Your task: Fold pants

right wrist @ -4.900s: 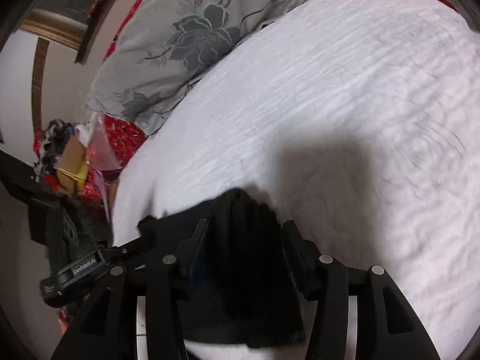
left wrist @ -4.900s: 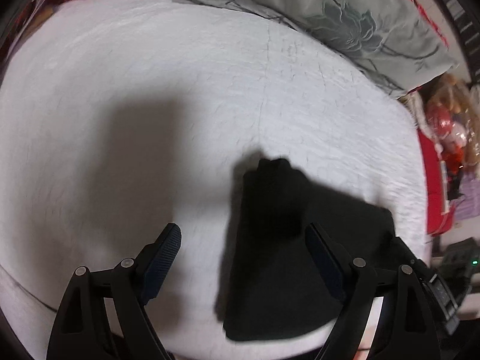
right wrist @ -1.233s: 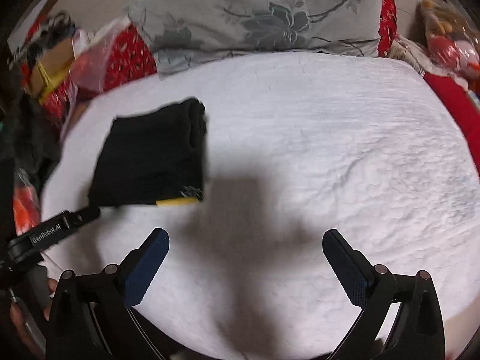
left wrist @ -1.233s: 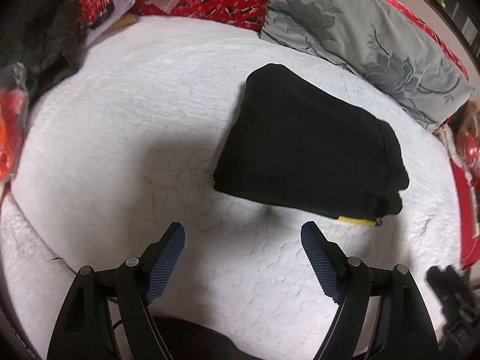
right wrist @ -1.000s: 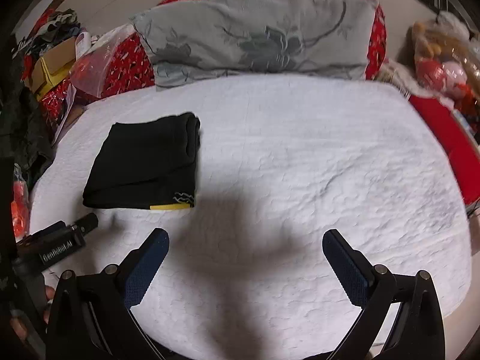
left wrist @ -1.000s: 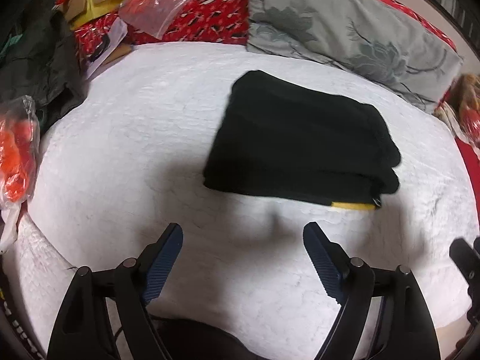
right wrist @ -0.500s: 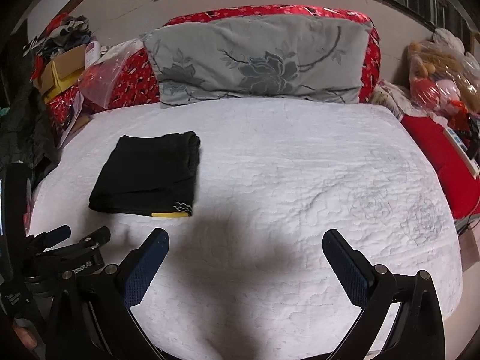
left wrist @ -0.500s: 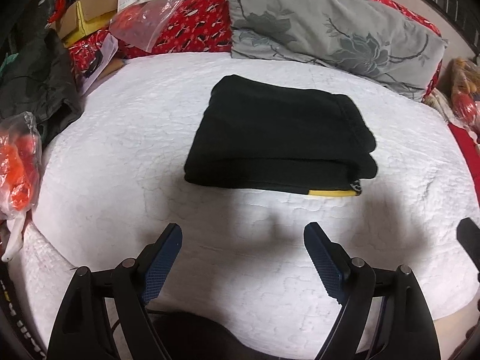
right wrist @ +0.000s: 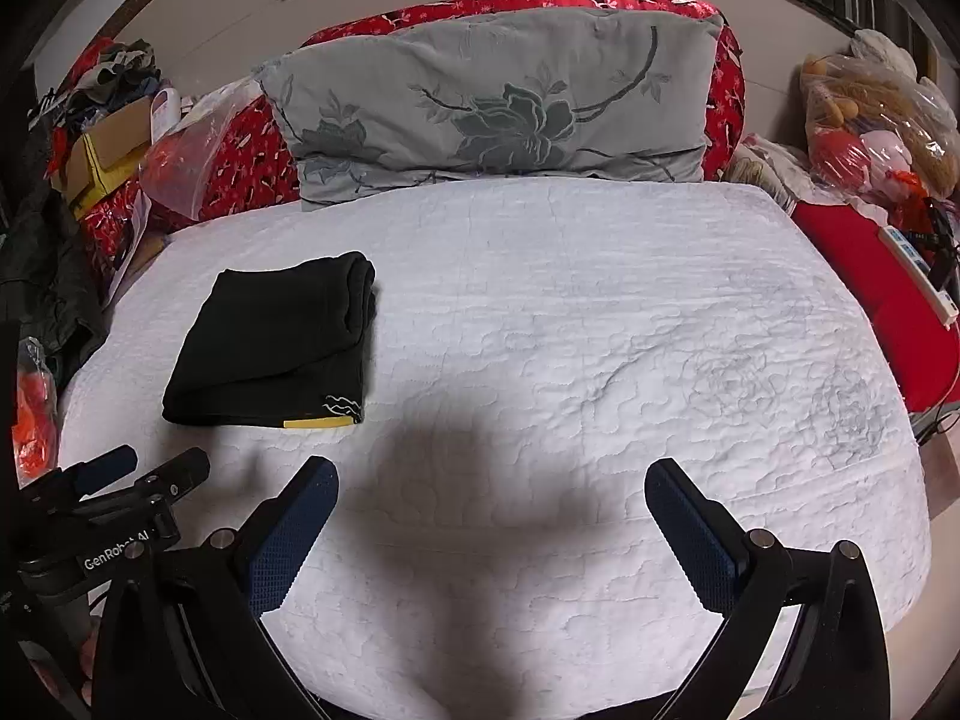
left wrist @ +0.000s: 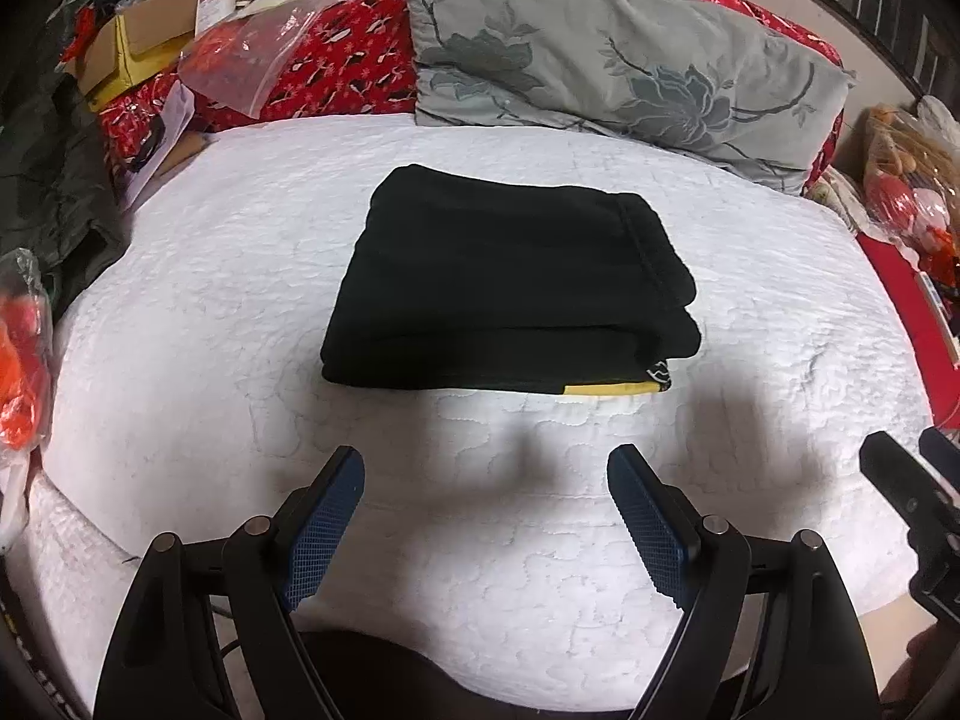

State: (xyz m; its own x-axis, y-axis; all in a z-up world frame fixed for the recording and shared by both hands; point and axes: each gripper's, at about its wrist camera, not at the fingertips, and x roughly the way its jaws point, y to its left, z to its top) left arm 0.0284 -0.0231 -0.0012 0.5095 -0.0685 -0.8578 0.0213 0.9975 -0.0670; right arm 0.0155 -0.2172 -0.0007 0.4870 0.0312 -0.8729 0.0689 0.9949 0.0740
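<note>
Nearest the cameras, the left gripper (left wrist: 483,501) is hanging with its jaws spread wide and nothing between them, over the near edge of the white quilted bed cover (left wrist: 492,588). The right gripper (right wrist: 491,513) is likewise standing released and empty, its blue pads (right wrist: 690,546) well apart above bare quilt. A dark shadow is lying across the cover just ahead of both tools.

Beyond the left gripper, clear of its fingers, the black pants (left wrist: 510,288) are resting as a folded rectangular stack on the cover, a yellow strip (left wrist: 609,389) showing at the near right corner. Nothing is blocking the path between tool and stack.

Further back, a grey floral pillow (right wrist: 492,102) is leaning against a red patterned headboard (right wrist: 726,90). To the left, a clear plastic bag (left wrist: 270,60) and a cardboard box (left wrist: 141,42) are crowding the bedside; to the right, what appears to be bagged soft toys (right wrist: 870,114), though distortion is limiting certainty.
</note>
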